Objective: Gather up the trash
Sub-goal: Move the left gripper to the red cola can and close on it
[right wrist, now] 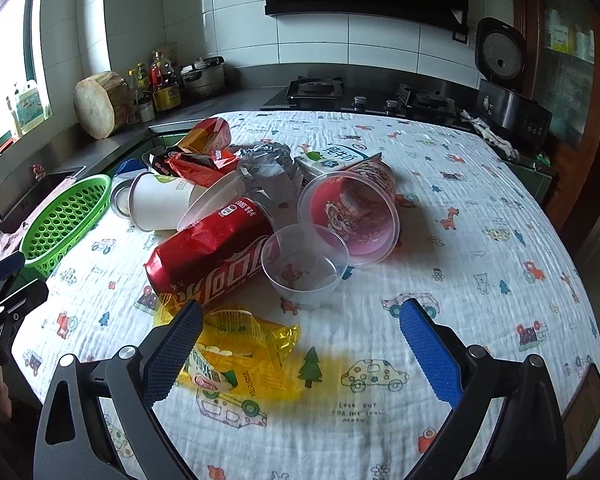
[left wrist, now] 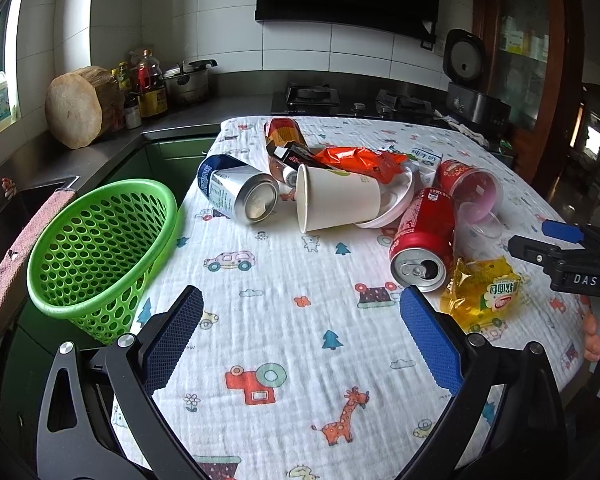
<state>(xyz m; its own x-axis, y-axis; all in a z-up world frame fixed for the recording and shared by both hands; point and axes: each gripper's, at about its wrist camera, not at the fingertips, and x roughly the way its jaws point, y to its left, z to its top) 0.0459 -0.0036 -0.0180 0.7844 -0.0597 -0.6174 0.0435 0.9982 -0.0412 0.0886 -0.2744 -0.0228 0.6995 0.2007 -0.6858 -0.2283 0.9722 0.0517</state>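
Left gripper (left wrist: pixel 302 316) fingers spread wide over cloth (left wrist: pixel 284 280), right gripper (right wrist: pixel 300 332) likewise — above yellow wrapper (right wrist: pixel 240 356)

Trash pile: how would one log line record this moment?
left tool open, empty | right tool open, empty | green basket empty | red can on table, untouched

Your left gripper (left wrist: pixel 300 320) hovers wide apart and empty over the printed cloth (left wrist: pixel 284 280). A green basket (left wrist: pixel 100 248) leans at the table's left edge. Farther off lie a white paper cup (left wrist: pixel 336 200) and a red can (left wrist: pixel 422 240); a yellow wrapper (left wrist: pixel 480 292) sits near right.
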